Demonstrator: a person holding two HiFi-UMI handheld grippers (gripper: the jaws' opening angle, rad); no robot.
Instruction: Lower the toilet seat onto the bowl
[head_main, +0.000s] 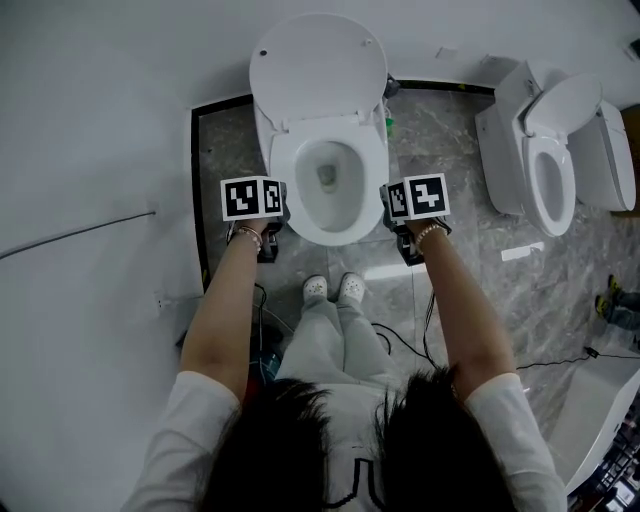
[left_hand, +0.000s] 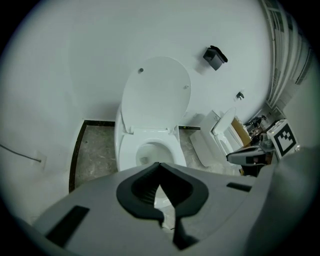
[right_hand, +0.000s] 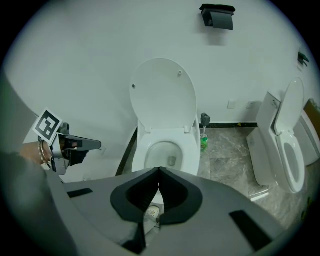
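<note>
Flanking the bowl (head_main: 285, 175), left tongs (left_hand: 160, 165) and right tongs (right_hand: 159, 170), closed and empty, hung equally short of the upright toilet seat (head_main: 318, 65).

Head view: set high overhead, aimed steeply down, farthest of the three; toilet (head_main: 285, 165) at 12 o'clock, second toilet (head_main: 575, 105) at 2 o'clock

Left gripper view: riding on the left gripper (left_hand: 160, 167), aimed along its jaws, forward and down at the toilet from near its front-left

Right gripper view: riding on the right gripper (right_hand: 159, 170), aimed likewise from near the front-right; wall holder (right_hand: 217, 15) at 12 o'clock

Shared by all three: both toilets, grey floor (head_main: 450, 130); in the left gripper view at 3 o'clock, the right gripper; in the right gripper view at 9 o'clock, the left gripper
</note>
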